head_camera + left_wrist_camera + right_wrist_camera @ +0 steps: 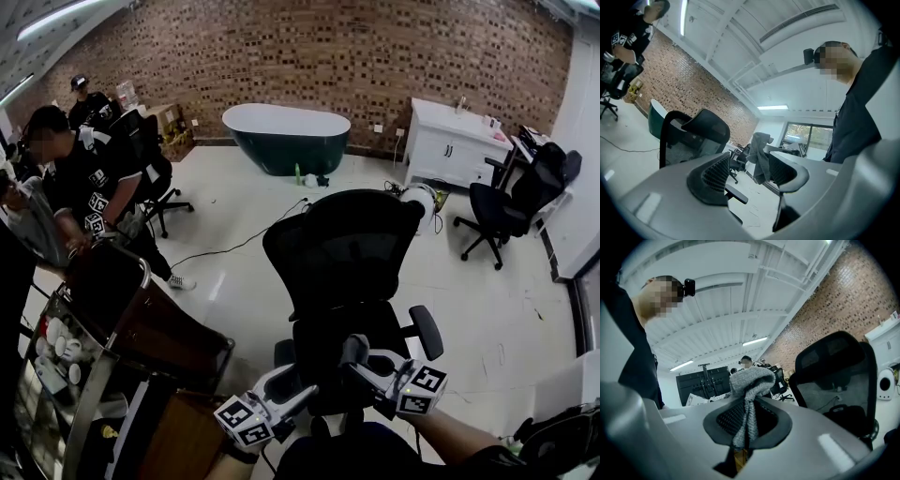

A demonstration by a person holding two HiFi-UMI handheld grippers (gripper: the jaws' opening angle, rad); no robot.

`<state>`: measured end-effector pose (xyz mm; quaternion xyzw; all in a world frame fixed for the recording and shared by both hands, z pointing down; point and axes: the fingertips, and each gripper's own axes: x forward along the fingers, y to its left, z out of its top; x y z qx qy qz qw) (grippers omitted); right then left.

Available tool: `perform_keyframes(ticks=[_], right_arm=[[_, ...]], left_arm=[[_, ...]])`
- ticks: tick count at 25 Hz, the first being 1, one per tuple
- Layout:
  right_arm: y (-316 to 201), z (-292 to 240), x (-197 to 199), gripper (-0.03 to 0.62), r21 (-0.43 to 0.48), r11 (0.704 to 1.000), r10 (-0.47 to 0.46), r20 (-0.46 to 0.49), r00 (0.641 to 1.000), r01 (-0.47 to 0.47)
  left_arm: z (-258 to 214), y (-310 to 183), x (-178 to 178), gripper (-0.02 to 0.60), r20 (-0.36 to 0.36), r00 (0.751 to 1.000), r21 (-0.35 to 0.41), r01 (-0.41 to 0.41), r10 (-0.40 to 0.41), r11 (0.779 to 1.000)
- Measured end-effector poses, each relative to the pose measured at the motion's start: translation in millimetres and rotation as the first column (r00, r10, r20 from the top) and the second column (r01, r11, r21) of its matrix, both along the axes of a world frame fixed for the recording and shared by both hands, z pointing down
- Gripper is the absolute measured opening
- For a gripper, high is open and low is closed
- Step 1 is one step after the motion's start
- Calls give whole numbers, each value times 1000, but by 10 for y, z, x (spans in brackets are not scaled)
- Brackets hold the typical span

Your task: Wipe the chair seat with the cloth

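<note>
A black mesh office chair [345, 258] stands in front of me, its seat [349, 336] just beyond both grippers. My right gripper [361, 361] hovers over the seat's near edge. It is shut on a grey cloth [748, 389] that bunches above the jaws and hangs between them. My left gripper [298, 394] is lower and to the left, open and holding nothing. In the left gripper view, the cloth [761, 157] shows beyond the gap of the left gripper [750, 172]. The chair back [834, 373] rises at the right of the right gripper view. In the head view I cannot make out the cloth.
A wooden cart [141, 328] with cups stands close at the left, with people [75, 169] behind it. Farther off are a dark green bathtub [286, 136], a white cabinet [450, 145] and another black chair [516, 202]. A cable [234, 246] runs over the floor.
</note>
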<state>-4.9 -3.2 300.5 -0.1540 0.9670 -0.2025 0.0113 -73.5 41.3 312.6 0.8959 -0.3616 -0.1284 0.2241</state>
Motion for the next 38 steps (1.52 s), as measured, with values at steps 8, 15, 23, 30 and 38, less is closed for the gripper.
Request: perform_keyframes(ticks=[8, 15, 23, 30, 38], right_arm=[[-511, 941, -249, 28, -14, 996, -90, -169, 982, 89], [-908, 2432, -625, 29, -114, 969, -247, -371, 895, 220], [-1351, 4077, -1351, 28, -191, 925, -378, -543, 750, 329], [-1672, 5294, -1633, 29, -206, 917, -381, -702, 602, 341], [-1874, 6033, -1859, 28, -119, 913, -328, -781, 532, 389]], left_arm=[[656, -446, -45, 293, -1, 998, -133, 56, -57, 990], [1549, -712, -98, 296, 26, 995, -258, 102, -99, 961], [2474, -1172, -212, 313, -3, 987, -299, 155, -163, 942], [2883, -1428, -161, 313, -39, 980, -316, 175, -197, 932], [3074, -1433, -81, 313, -67, 981, -330, 149, -181, 932]])
